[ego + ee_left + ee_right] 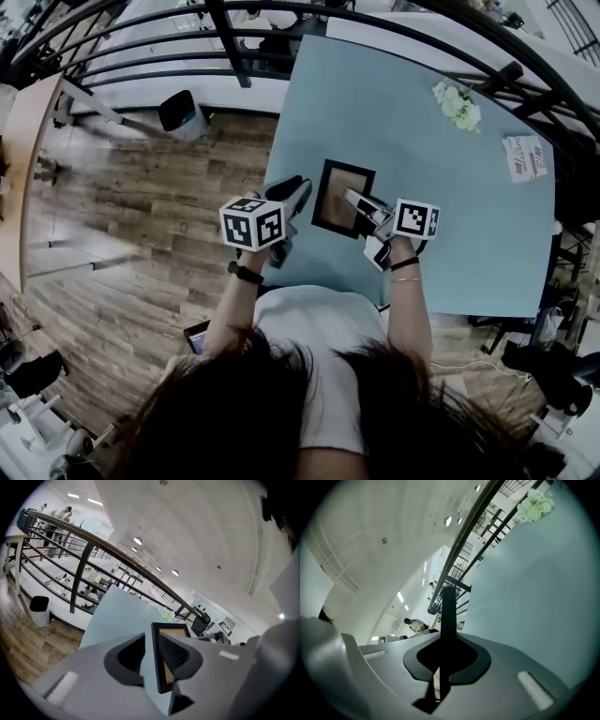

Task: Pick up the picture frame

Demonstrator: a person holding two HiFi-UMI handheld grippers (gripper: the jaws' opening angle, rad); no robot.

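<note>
The picture frame (336, 187) is a small upright rectangle with a thick black border round a plain tan panel. It is held over the near part of the pale blue table (422, 178), just in front of the person, between the two grippers. In the left gripper view the tabletop shows under its lower corner.

The right gripper (359, 202) has its jaws pinched shut on the frame's right side. In its own view the frame is edge-on, a thin black blade standing up out of the closed jaws, and from above the gripper covers the frame's lower right corner.

The left gripper (296, 194) is at the frame's left side with its jaws apart and the frame between them. One ribbed pad (176, 653) lies across the frame's face, while a strip of blue table shows between the other jaw and the frame's outer edge, so that side is not clamped.

Other things sit well apart from the frame: a bunch of white flowers (457, 103) at the far side of the table and a small printed card (525, 157) towards its right edge. Beyond the table's left edge are wooden floor (159, 216), a dark bin (183, 114) and a curved dark railing (150, 42).
</note>
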